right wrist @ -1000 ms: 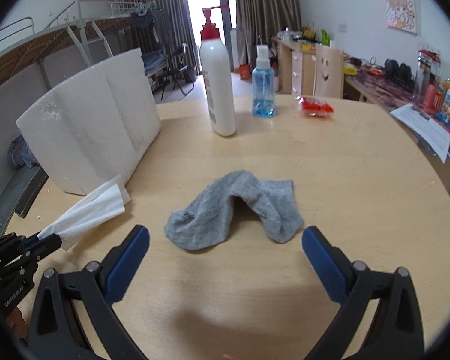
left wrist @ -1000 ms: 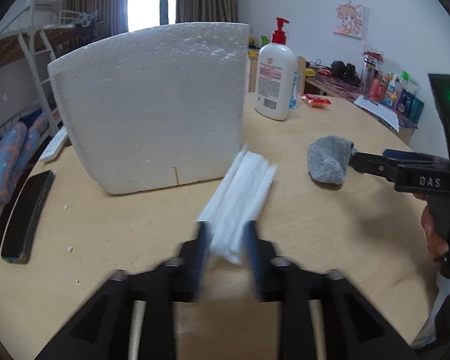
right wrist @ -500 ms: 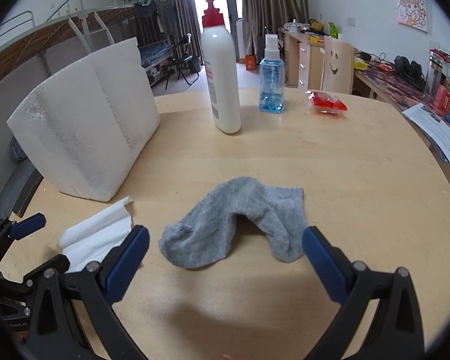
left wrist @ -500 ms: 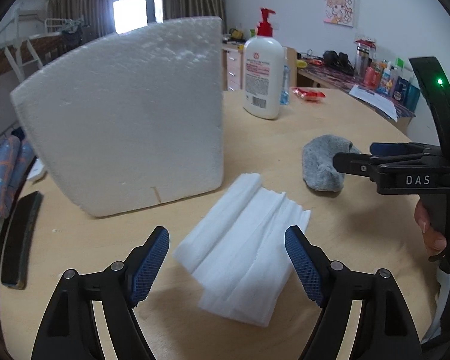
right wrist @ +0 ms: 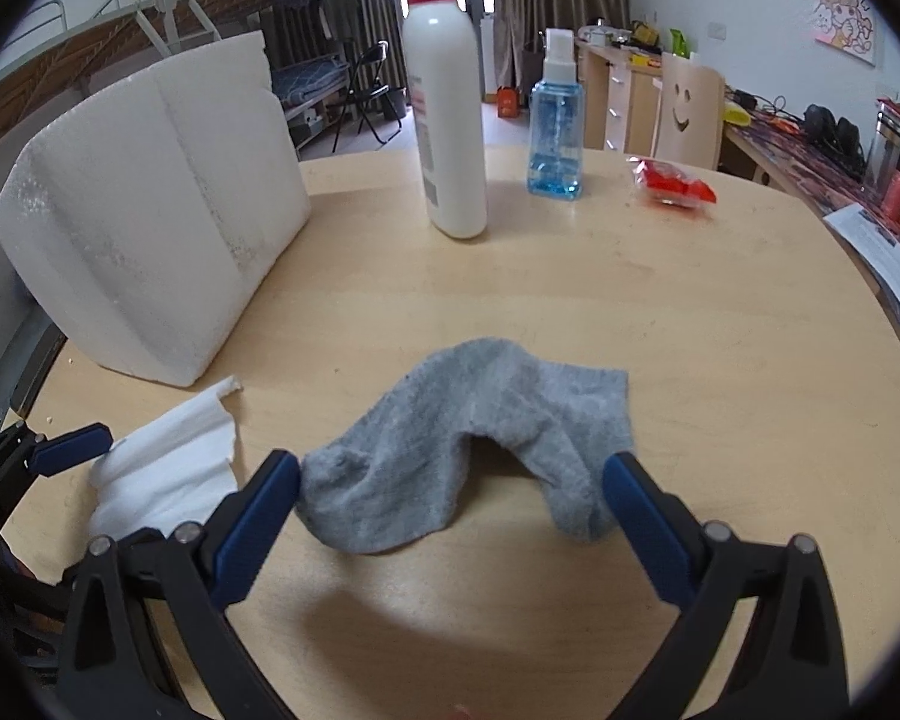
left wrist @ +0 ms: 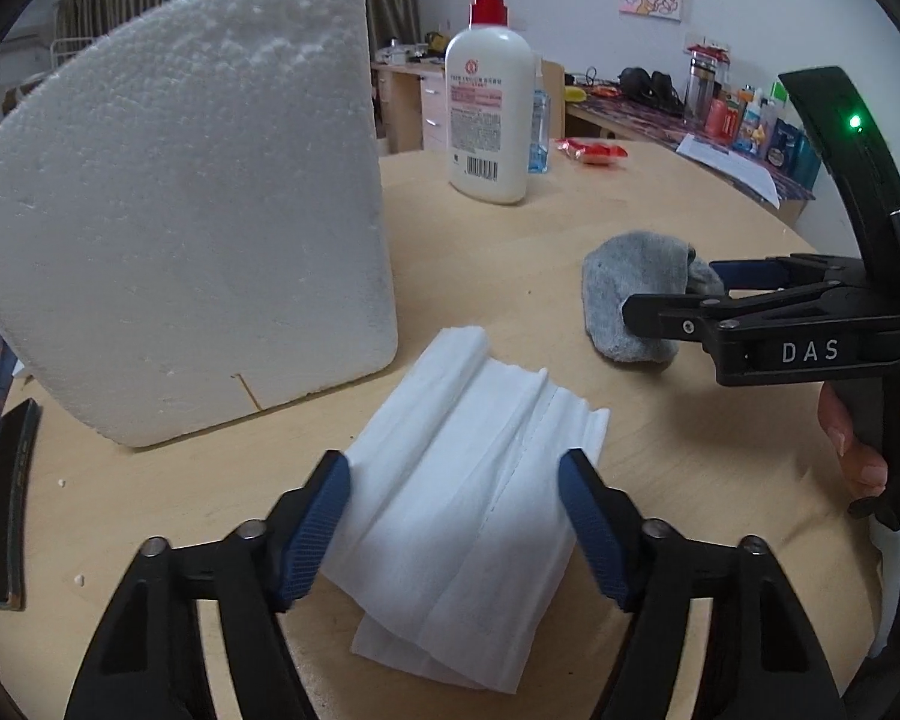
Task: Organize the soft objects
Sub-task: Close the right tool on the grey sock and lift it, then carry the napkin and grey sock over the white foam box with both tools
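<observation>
Here the folded tissue (left wrist: 468, 486) runs lengthwise away from the camera.

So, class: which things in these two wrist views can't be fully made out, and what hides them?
- Blue spray bottle, left wrist view: mostly behind the lotion bottle.
- Grey sock, left wrist view: its near end is covered by the right gripper.
- Dark flat object, left wrist view: cut by the picture edge, unidentifiable.
- Lotion bottle's pump, right wrist view: cut off at the top.
- Bottle label text: too small.
</observation>
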The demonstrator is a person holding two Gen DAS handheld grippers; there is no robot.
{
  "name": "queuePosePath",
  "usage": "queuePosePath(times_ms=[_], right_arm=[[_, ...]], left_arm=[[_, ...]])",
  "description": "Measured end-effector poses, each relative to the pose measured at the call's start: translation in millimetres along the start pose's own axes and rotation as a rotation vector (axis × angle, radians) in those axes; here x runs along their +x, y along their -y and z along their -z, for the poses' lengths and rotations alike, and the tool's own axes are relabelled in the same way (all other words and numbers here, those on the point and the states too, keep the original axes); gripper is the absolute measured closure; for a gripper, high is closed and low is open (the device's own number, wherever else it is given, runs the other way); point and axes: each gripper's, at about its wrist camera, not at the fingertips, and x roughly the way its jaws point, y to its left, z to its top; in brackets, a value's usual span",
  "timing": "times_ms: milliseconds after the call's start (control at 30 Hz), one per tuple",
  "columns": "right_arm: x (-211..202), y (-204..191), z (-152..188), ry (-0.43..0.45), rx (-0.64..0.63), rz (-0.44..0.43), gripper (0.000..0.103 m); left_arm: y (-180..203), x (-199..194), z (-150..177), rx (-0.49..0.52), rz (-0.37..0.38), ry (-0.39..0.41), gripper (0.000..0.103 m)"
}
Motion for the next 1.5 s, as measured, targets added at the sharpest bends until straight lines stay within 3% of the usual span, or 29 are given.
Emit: queuePosePath(times_ms=[333, 567, 867, 967, 1500], right_arm=[[4.6, -1.6, 2.7, -0.014, -0.011, -0.013, 0.031], [3.3, -5.2, 3.4, -0.009, -0.02, -0.012, 0.048], [2.6, -7.7, 4.1, -0.013, -0.036, 0.023, 0.073], [0.7, -7.0, 4.5, -0.017, -0.032, 0.011, 0.08], [-63.6, -12.6, 19.6, 0.134, -0.021, 0.006, 0.082]], left_arm=[[-3.0, 2.8, 5.7, 0.0, 0.01, -0.028, 0.053], [-5.7, 2.0, 7.1, -0.003, 0.011, -0.026, 0.056], [-4.0, 3.6, 4.3, 0.006, 0.018, -0.02, 0.092], [-1.5, 2.7, 4.6, 0.016, 0.001, -0.02, 0.097], [9.3, -56.2, 5.2, 0.0, 0.001, 0.141, 0.097]])
